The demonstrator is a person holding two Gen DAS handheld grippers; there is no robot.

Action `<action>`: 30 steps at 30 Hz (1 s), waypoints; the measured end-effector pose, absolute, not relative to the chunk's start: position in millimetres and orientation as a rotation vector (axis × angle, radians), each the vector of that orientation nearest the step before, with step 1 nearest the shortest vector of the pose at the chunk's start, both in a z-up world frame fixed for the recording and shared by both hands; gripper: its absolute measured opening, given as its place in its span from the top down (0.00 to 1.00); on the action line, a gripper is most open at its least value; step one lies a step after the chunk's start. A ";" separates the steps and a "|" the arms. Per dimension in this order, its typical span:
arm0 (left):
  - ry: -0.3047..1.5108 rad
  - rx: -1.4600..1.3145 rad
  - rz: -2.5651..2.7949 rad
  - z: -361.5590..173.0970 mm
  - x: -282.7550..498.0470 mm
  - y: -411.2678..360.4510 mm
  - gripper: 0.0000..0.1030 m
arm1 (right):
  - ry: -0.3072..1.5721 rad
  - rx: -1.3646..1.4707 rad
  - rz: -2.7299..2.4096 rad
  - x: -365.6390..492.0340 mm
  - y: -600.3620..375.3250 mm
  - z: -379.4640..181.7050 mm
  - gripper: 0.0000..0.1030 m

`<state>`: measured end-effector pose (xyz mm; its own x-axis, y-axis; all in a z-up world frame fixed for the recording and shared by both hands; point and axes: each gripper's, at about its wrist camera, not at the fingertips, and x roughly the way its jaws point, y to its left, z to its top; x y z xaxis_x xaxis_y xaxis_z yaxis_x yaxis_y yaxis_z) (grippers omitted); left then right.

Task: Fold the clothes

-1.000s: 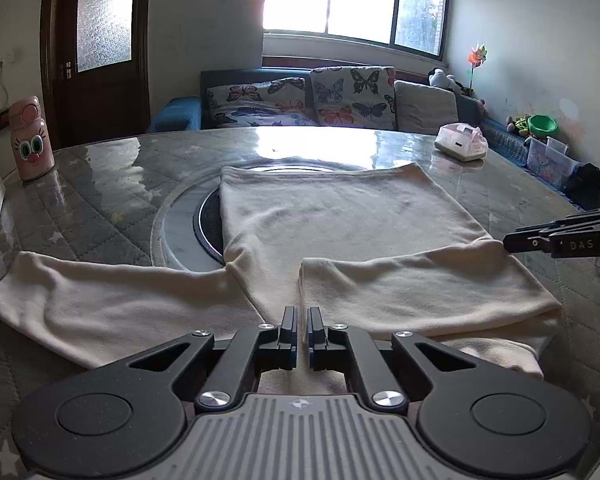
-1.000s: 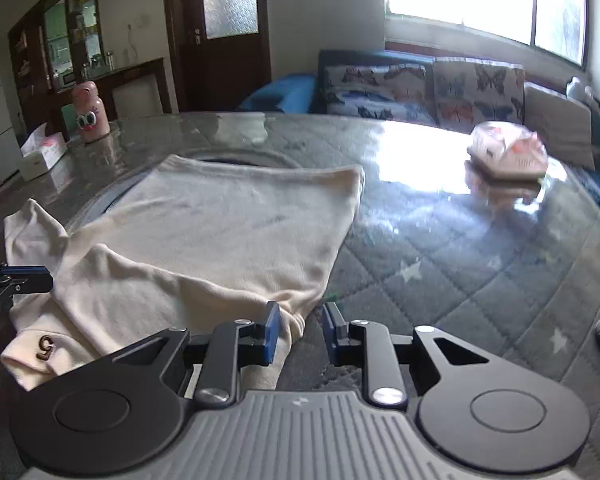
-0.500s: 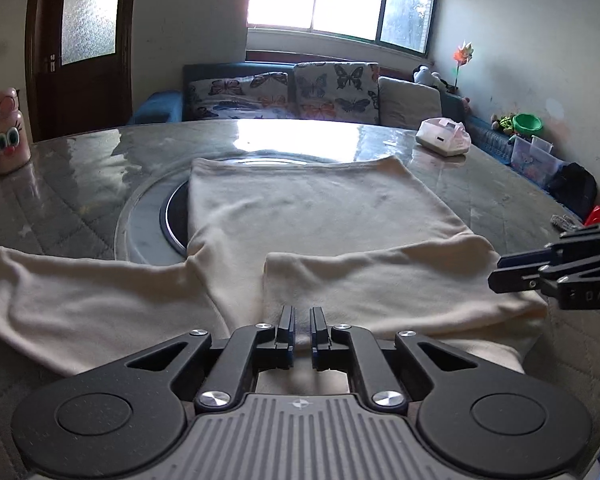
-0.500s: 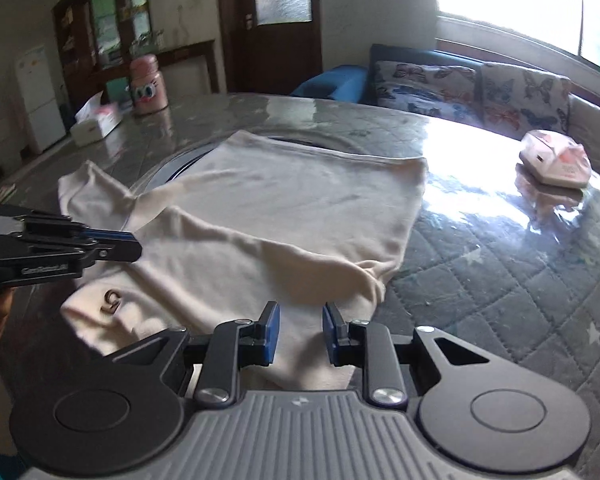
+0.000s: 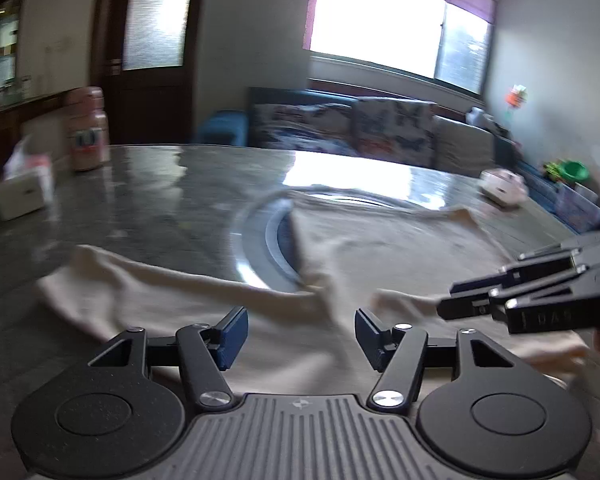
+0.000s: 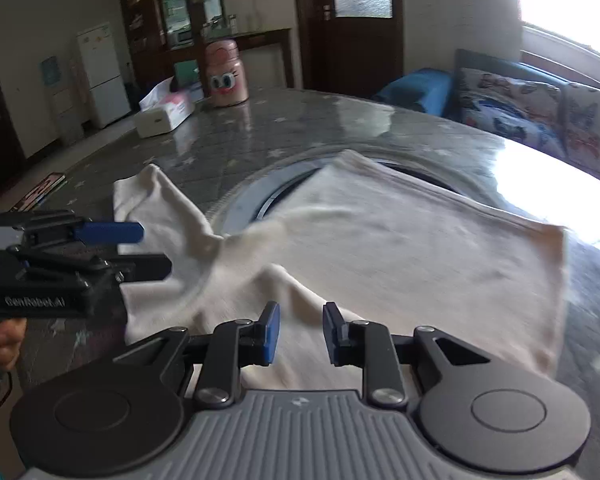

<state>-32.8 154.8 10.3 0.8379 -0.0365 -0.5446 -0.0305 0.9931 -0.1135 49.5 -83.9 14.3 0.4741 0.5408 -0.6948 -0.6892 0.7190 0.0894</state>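
A cream long-sleeved top (image 6: 400,240) lies flat on the round table, its right sleeve folded across the chest and its left sleeve (image 5: 148,292) stretched out to the left. My left gripper (image 5: 298,334) is open and empty, just above the near edge of the top by the left sleeve; it also shows in the right wrist view (image 6: 140,248). My right gripper (image 6: 298,334) is open and empty above the folded sleeve; it also shows in the left wrist view (image 5: 456,300). Both views are motion-blurred.
A round turntable ring (image 5: 260,240) sits in the table's middle under the top. A tissue box (image 6: 164,114) and a pink flask (image 6: 224,74) stand at the far left. A pink-white object (image 5: 502,188) lies far right. A sofa (image 5: 372,132) is behind.
My left gripper has opened wide and swung left toward the outstretched sleeve. My right gripper has opened a little more and moved left over the top.
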 end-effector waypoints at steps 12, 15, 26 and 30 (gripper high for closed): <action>0.575 -0.241 0.434 1.9 -14.1 257.9 0.38 | 0.762 -0.220 0.769 46.9 -70.0 12.7 0.78; 0.595 -0.277 0.511 -4.6 -8.5 275.1 0.40 | 0.749 -0.222 0.772 40.3 -74.8 20.0 0.78; 0.614 -0.258 0.478 -7.1 5.0 276.9 0.90 | 0.712 -0.213 0.762 16.1 -99.9 36.6 0.77; 0.564 -0.259 0.401 11.1 -2.4 258.2 0.90 | 0.695 -0.188 0.725 9.5 -118.7 42.4 0.77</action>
<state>-2.4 258.2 11.1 0.7712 0.2953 -0.5639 -0.4350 0.8912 -0.1282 9.5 -118.7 42.4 0.5378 0.5459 -0.6425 -0.6653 0.7429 0.0743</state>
